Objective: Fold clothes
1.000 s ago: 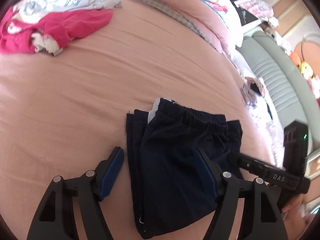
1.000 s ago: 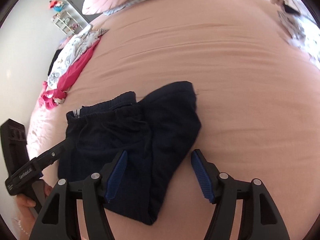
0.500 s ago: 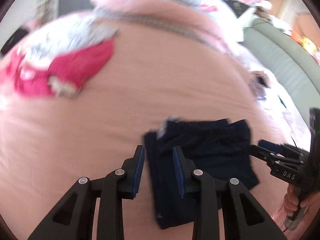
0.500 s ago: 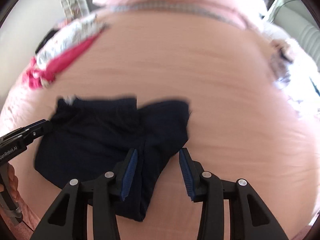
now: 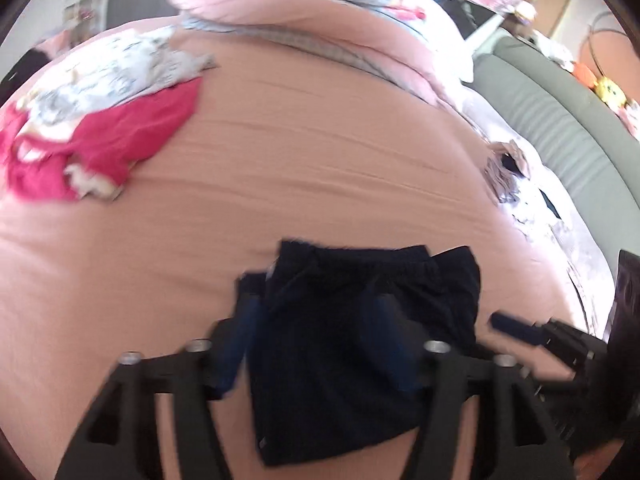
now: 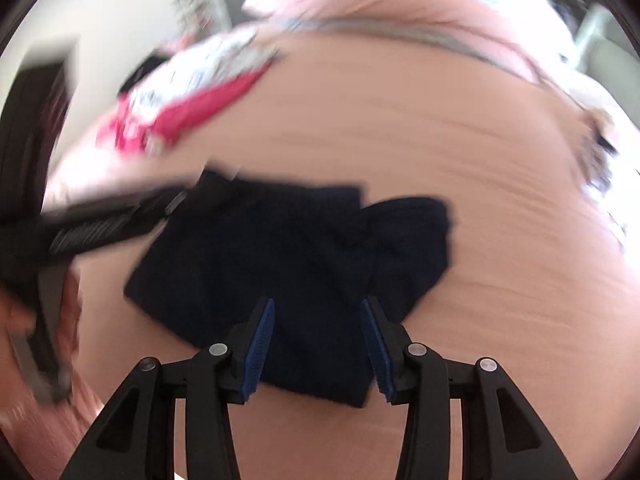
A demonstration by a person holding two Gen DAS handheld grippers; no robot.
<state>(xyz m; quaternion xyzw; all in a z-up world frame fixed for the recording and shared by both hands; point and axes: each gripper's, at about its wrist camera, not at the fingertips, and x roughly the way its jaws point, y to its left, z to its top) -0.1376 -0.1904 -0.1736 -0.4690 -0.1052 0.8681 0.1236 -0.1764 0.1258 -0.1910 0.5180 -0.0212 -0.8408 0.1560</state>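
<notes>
Folded dark navy shorts (image 5: 360, 344) lie flat on the pink bed sheet (image 5: 280, 184), waistband on the far side. My left gripper (image 5: 316, 332) is open and blurred by motion, its fingers astride the left part of the shorts with nothing pinched. In the right wrist view the shorts (image 6: 300, 248) fill the middle. My right gripper (image 6: 318, 342) is open a moderate width just above their near edge. Each tool shows in the other's view: the right gripper (image 5: 520, 328) by the shorts' right edge, the left gripper (image 6: 112, 220) at their far left corner.
A red garment (image 5: 120, 140) and a white patterned one (image 5: 104, 68) lie in a heap at the back left. A pink duvet (image 5: 320, 12) runs along the back. Patterned clothes (image 5: 508, 168) and a grey-green padded edge (image 5: 560, 120) are at the right.
The left gripper narrowed half a second ago and has now spread wide again. The right gripper's fingers stand closer together than a second ago. The shorts stay where they were.
</notes>
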